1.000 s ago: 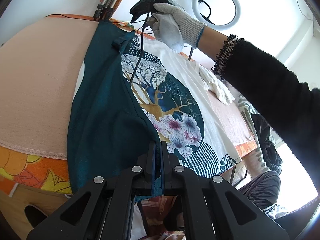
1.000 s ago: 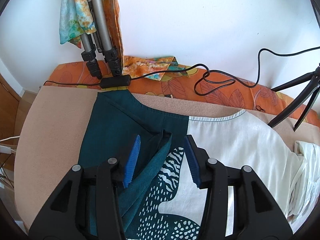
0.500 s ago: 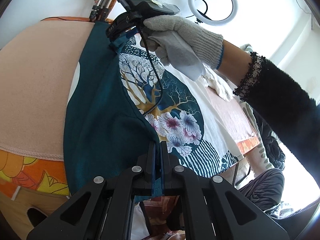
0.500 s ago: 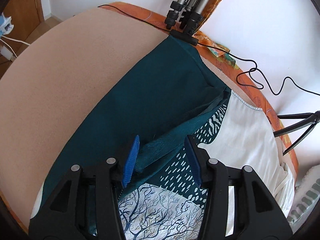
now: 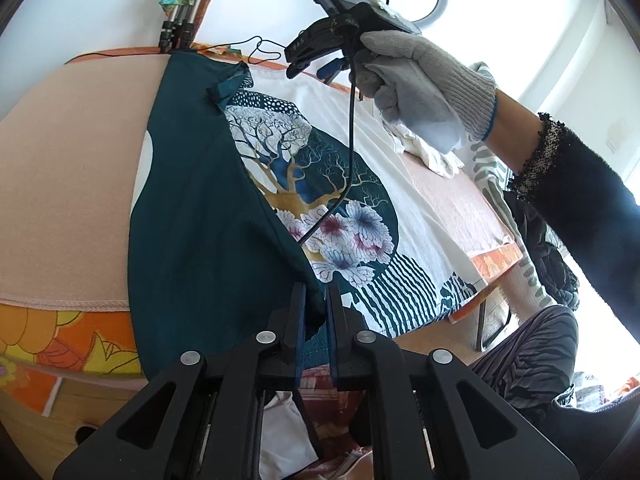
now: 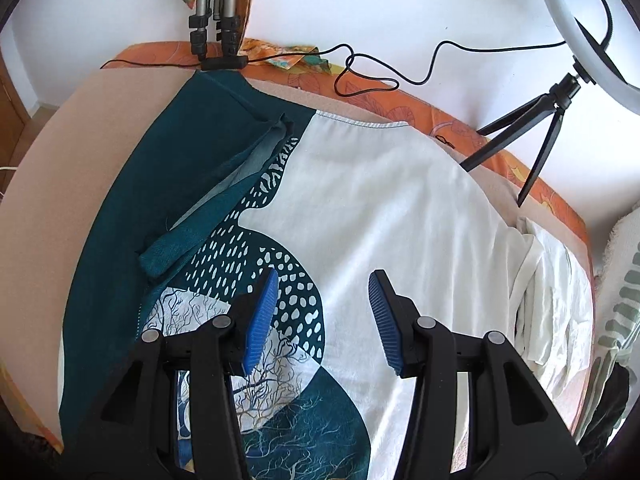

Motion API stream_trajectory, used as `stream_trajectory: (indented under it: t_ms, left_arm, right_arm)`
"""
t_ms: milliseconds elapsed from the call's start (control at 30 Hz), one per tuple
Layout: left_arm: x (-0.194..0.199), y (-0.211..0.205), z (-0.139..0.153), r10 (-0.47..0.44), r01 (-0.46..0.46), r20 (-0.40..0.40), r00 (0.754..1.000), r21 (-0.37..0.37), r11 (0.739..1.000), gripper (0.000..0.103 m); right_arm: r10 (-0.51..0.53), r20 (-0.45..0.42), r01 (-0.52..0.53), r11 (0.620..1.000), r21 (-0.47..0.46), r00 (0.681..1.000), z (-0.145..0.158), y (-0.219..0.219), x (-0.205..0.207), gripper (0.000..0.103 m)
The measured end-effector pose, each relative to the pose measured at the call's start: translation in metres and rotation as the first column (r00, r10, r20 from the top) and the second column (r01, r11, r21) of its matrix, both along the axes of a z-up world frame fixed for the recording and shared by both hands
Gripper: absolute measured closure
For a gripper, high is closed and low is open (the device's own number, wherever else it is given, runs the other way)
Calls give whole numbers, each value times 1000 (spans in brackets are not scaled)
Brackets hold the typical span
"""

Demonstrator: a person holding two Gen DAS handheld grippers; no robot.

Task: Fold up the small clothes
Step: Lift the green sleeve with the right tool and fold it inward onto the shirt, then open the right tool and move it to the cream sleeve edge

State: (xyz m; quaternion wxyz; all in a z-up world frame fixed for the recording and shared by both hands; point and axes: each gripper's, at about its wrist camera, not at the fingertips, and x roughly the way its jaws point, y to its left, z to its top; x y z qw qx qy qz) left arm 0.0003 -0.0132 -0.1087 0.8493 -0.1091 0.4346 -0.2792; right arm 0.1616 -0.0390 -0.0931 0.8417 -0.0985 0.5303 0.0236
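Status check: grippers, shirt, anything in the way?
Left gripper shut on teal hem. Right gripper open, empty, above the shirt. Teal side folded over the print. Right gripper's cable hangs over the shirt.

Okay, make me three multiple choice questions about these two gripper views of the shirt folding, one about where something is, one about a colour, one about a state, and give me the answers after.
1. Where does the ring light stand relative to the shirt in the right wrist view?
A. Beyond its far right edge, near the wall
B. On the teal panel
C. Under the table

2. What colour are the pads on the right gripper?
A. Red
B. Blue
C. Yellow

3. What state is the right gripper in?
A. Shut on the collar
B. Shut on a cable
C. Open, holding nothing

Answers: 1 A, its tripod rests on the orange cloth past the shirt's white side. 2 B, both ribbed pads are blue. 3 C, its fingers stand wide apart above the print, while the left gripper has teal fabric at the hem between its fingers.
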Motion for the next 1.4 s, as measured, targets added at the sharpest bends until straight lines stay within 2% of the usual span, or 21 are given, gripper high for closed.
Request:
stream_trajectory:
  t_ms: [33,67,100,233,367,500,633,767,867,1033,1100,1233,1333,1400]
  left_arm:
    - [-1,-2,0,-11,11,-7,1000,9,1000,80]
    - [-4,-3,0,-15,15,-11,1000,23,1000,68]
    - [-7,-2,1,-16,16,-5,1000,28,999,64]
    - [-18,6,10,-37,37,-6,999,-25,999,64]
    - [-34,27,26,-20,23,42,999,-62,998,64]
    - [-41,44,33,37,-37,90,995,-1,999,64]
    - [-38,36,33,42,-53,127,991,84,995,64]
    - [-38,8,32,-5,-19,167,986,142,990,64]
    - [-41,-22,31,-73,35,199,977,186,982,64]
    - [-39,-80,25,-185,146,204,961,191,971,64]
    - [-42,-109,23,-244,198,218,945,213,957,64]
    - [-51,-166,19,-362,290,253,897,280,915,64]
    - [-54,-199,14,-430,348,253,866,312,884,64]
    - [-55,-218,9,-462,373,249,851,332,867,58]
  right_arm:
    - [-5,11,5,1000,25,1000,10,-7,-9,54]
    - [-11,21,9,998,54,1000,19,-14,-18,53]
    - [-11,31,8,997,80,999,28,-21,-26,50]
    - [-14,92,1,990,138,996,66,-49,-69,46]
    - [-13,151,-16,981,192,989,95,-82,-123,42]
    - [-40,203,-7,974,224,978,105,-119,-174,38]
    - [-105,215,43,960,275,971,96,-161,-215,38]
    - [-188,211,116,943,313,959,80,-202,-243,38]
    - [-236,204,157,928,339,950,70,-231,-256,38]
    - [-306,182,212,888,408,934,57,-280,-270,38]
    - [-330,173,231,874,428,928,51,-296,-272,38]
    - [-340,146,233,845,482,929,41,-324,-274,38]
    - [-351,135,248,841,482,927,35,-340,-274,38]
    - [-359,129,257,836,484,924,34,-351,-273,38]
